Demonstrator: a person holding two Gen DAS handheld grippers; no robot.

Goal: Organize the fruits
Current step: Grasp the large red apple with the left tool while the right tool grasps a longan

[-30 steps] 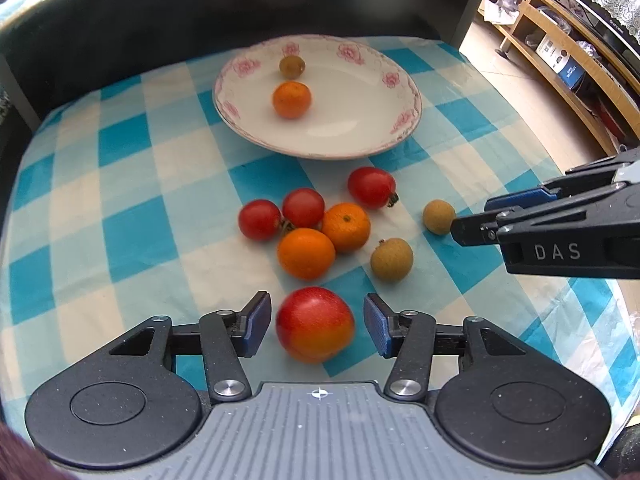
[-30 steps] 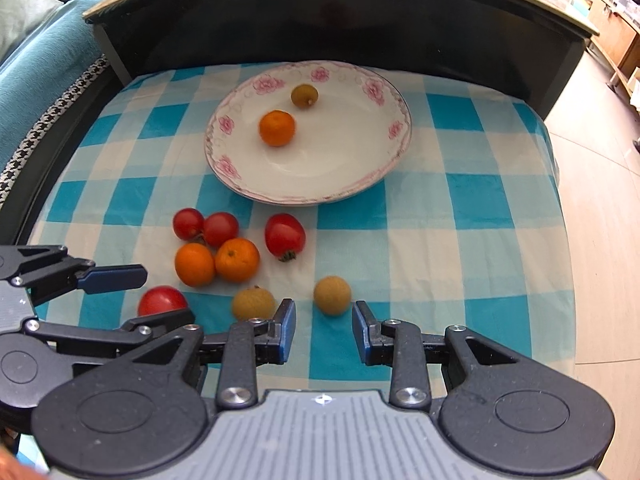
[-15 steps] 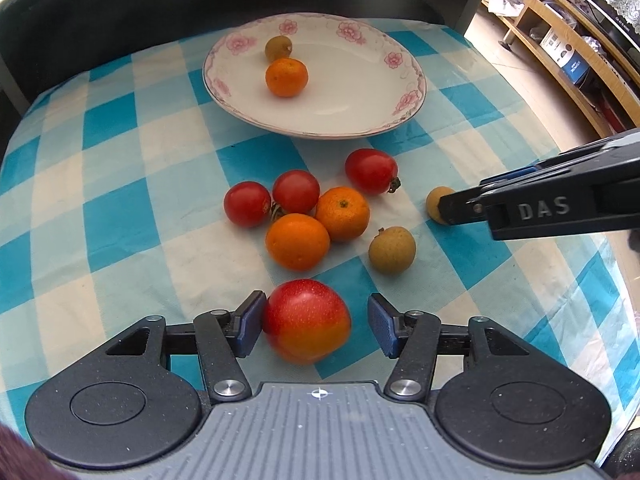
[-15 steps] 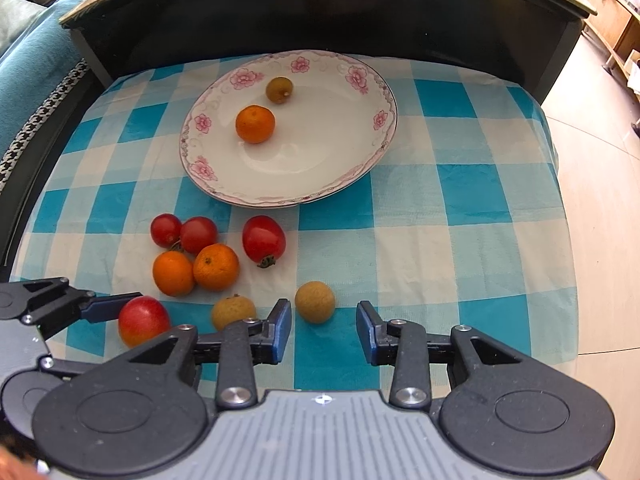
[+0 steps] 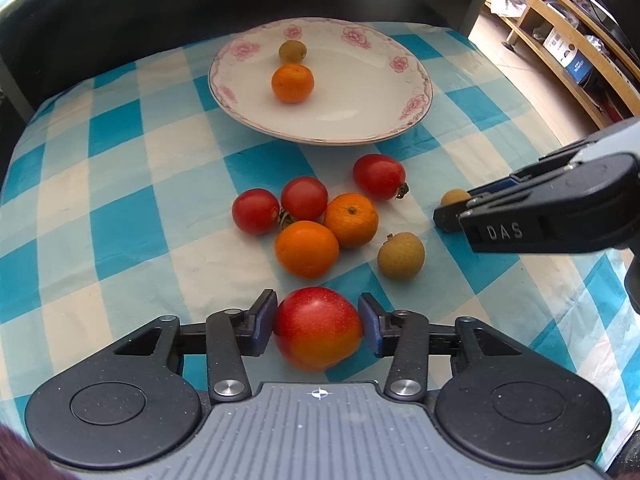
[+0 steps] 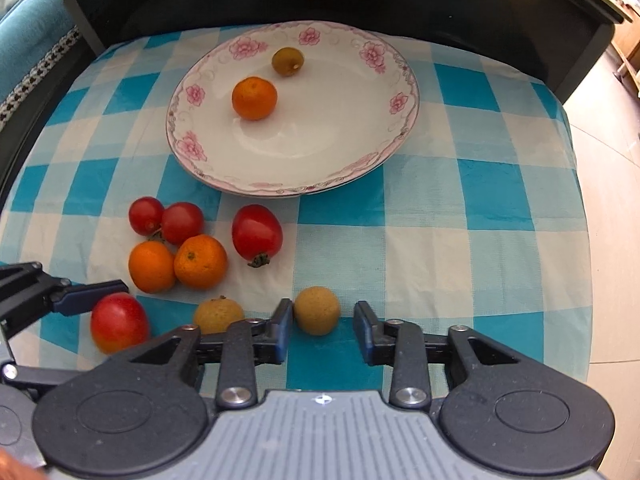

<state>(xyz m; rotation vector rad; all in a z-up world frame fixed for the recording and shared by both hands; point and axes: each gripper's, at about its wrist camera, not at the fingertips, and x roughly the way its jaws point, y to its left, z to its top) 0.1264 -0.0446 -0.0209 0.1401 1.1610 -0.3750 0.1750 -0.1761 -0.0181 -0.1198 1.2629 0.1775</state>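
My left claw (image 5: 319,328) is closing, its pads against a smooth red-orange round fruit (image 5: 318,334); my right claw (image 6: 323,330) stands spread around a rough tan longan (image 6: 317,310).

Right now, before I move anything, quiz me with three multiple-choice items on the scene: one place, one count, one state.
1. The plate's longan lies: A) beyond the plate's orange B) nearer than it C) off the plate.
2. Tomatoes on the cloth: A) two B) three C) five.
3. The two cloth oranges are: A) touching B) far apart C) stacked.
Key: A, it sits farther back on the plate; B, three red ones lie below the rim; A, their sides meet.
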